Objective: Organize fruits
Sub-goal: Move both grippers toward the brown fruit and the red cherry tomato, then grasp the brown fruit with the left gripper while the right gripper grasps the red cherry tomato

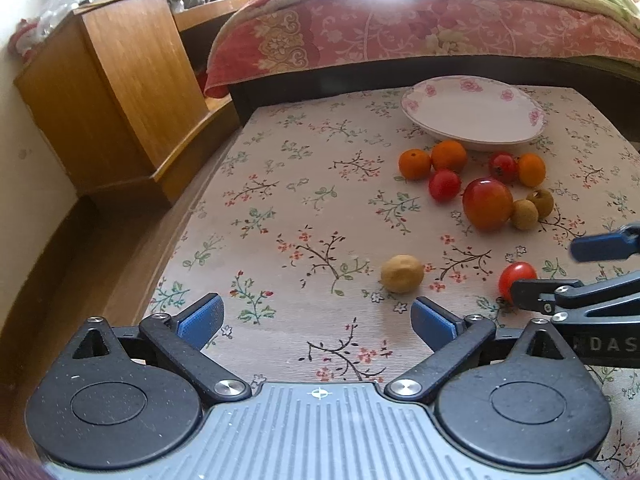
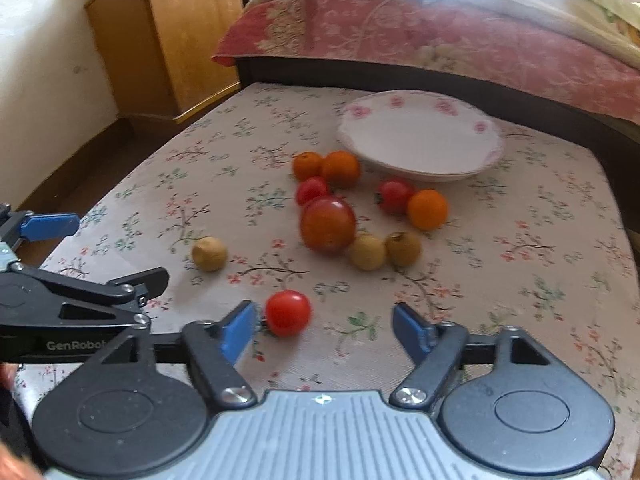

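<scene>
Now, over on the left, the left gripper (image 1: 318, 316) hangs above the floral tablecloth (image 1: 280, 208) with its blue pads spread wide and nothing between them. Just ahead of it lies a lone pale tan round fruit (image 1: 402, 274), set apart from the rest. Moving right, the right gripper (image 2: 324, 330) has its jaws apart too, and a small red cherry tomato (image 2: 288, 313) sits on the cloth just beside its left blue pad (image 2: 239, 330) (touching or not, I cannot tell). Farther back, the main cluster: a large red-orange tomato (image 2: 328, 223), three small orange citrus fruits, two more cherry tomatoes and two tan round fruits, all loose on the cloth. Behind them, toward the right, the white oval plate with pink flowers (image 2: 420, 136) has no fruit in it.
</scene>
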